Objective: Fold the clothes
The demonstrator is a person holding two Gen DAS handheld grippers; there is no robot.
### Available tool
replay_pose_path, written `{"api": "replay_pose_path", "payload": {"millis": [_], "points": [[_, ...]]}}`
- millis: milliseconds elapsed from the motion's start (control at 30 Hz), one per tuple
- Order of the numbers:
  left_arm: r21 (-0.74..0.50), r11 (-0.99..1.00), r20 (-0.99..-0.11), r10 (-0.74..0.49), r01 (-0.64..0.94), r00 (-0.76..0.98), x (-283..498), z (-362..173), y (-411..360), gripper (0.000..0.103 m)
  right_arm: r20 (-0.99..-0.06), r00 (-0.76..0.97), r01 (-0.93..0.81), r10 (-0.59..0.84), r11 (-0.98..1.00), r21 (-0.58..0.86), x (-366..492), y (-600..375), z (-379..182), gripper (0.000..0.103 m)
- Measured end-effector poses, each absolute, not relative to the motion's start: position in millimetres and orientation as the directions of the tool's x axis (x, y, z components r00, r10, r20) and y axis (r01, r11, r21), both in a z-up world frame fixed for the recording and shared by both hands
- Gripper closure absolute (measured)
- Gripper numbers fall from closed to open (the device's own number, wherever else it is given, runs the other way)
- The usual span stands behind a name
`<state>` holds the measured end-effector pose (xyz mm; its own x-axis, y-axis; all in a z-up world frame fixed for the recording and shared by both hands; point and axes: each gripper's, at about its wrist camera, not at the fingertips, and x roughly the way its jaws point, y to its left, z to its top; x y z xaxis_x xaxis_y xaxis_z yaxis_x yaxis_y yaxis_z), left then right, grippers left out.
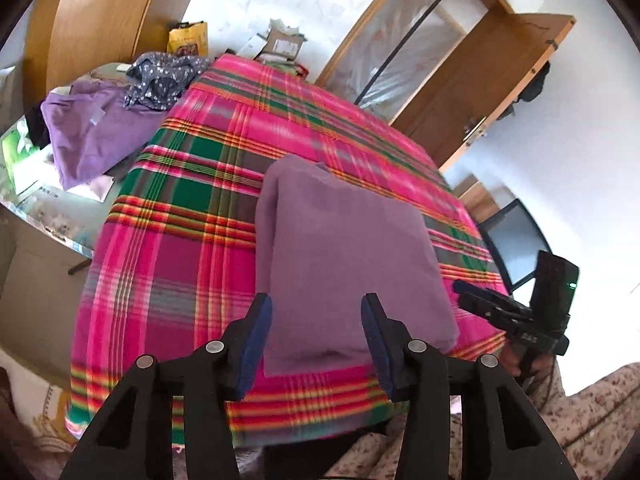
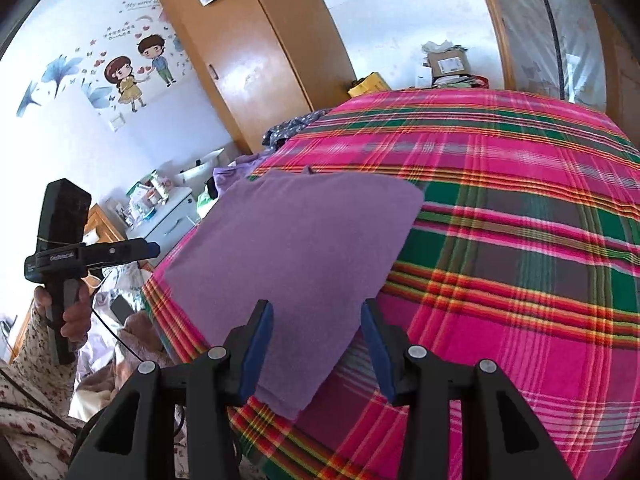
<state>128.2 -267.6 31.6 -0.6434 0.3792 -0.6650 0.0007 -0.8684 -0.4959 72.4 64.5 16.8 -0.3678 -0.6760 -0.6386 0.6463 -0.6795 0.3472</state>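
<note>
A purple garment [image 1: 344, 252] lies folded into a flat rectangle on the pink and green plaid blanket [image 1: 192, 184]; it also shows in the right wrist view [image 2: 296, 256]. My left gripper [image 1: 317, 336] is open and empty, hovering just above the garment's near edge. My right gripper [image 2: 317, 344] is open and empty, above the garment's near corner. The right gripper also shows at the right of the left wrist view [image 1: 460, 292], beside the blanket's edge. The left gripper appears at the left of the right wrist view [image 2: 154, 247], off the blanket.
A loose purple garment [image 1: 92, 128] and a dark dotted garment [image 1: 164, 76] lie heaped beyond the blanket's far left side. Wooden wardrobe [image 2: 256, 52], cardboard boxes [image 1: 284, 42], a door [image 1: 492, 80], a small white cabinet [image 2: 168, 216] and a dark screen [image 1: 516, 244] surround the bed.
</note>
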Motion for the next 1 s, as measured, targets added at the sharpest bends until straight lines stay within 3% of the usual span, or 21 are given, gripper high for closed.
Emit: {"api": "replay_pose_path", "payload": {"millis": [133, 200, 367, 433, 633, 1000], "points": [[-0.5, -0.866, -0.685, 0.383, 0.017, -0.62, 105.9, 21.3, -271.0, 0.054, -0.642, -0.374, 0.645, -0.669, -0.685, 0.339, 69.3, 65.0, 18.3, 0.056], [-0.517, -0.856, -0.681, 0.405, 0.009, -0.611, 95.2, 17.4, -274.7, 0.045, -0.649, -0.37, 0.639, -0.665, -0.689, 0.342, 65.7, 66.1, 16.5, 0.054], [-0.548, -0.836, -0.684, 0.451, -0.003, -0.573, 68.3, 8.4, -283.1, 0.041, -0.662, -0.335, 0.601, -0.67, -0.693, 0.398, 50.8, 69.7, 7.5, 0.047], [-0.513, -0.858, -0.71, 0.429, -0.008, -0.558, 60.7, 6.6, -282.3, 0.041, -0.652, -0.311, 0.577, -0.691, -0.683, 0.448, 43.3, 71.7, 2.6, 0.041], [-0.534, -0.845, -0.709, 0.46, -0.019, -0.535, 45.8, -1.6, -285.7, 0.041, -0.63, -0.26, 0.507, -0.731, -0.659, 0.556, 20.3, 76.4, -9.5, 0.039], [-0.606, -0.794, -0.674, 0.546, -0.051, -0.497, 30.7, -13.6, -280.5, 0.04, -0.616, -0.204, 0.501, -0.761, -0.622, 0.602, 5.5, 61.8, -18.2, 0.038]]}}
